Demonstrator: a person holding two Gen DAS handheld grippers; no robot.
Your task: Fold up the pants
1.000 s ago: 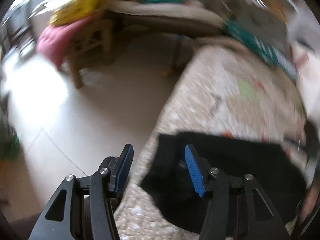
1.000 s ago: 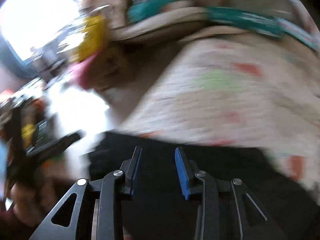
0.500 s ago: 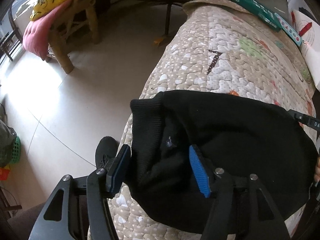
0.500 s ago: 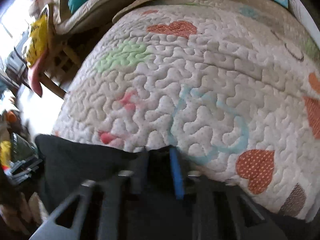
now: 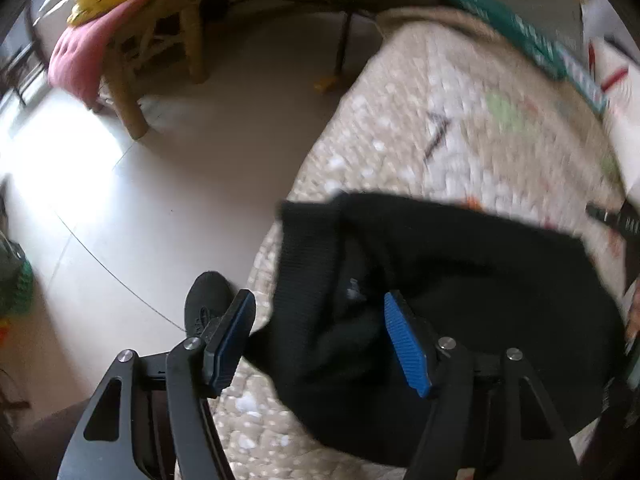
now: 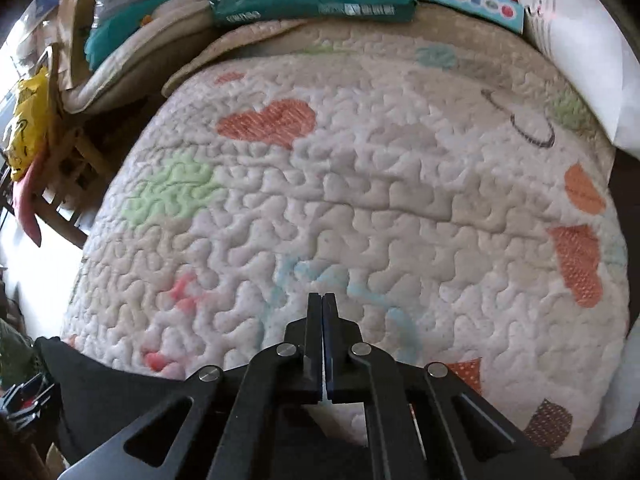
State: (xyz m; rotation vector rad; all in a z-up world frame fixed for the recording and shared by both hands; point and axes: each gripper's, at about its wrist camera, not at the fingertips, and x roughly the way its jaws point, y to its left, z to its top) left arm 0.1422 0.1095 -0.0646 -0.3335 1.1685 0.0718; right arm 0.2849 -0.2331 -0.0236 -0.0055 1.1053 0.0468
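Note:
Black pants (image 5: pixel 460 280) lie on the near edge of a quilted bed cover (image 5: pixel 460 152), with the ribbed waistband at their left end. My left gripper (image 5: pixel 320 304) points down over that end and its jaws are opening. The bunched waistband lies between the blue pads, which do not press on it. In the right wrist view the pants (image 6: pixel 100 384) show only at the lower left and run under the tool. My right gripper (image 6: pixel 322 296) is shut above the quilt (image 6: pixel 340 180), and no cloth shows between its tips.
Pale tiled floor (image 5: pixel 140 200) lies left of the bed. A black shoe (image 5: pixel 206 300) stands by the bed's edge. A wooden stool (image 5: pixel 160 52) holds pink and yellow cloth. Green packages (image 6: pixel 312 0) and a white pillow (image 6: pixel 572 52) line the far side.
The right gripper's jaws have closed fully and it has slid right along the pants' far edge over the quilt. The left jaws have widened and sunk slightly around the waistband.

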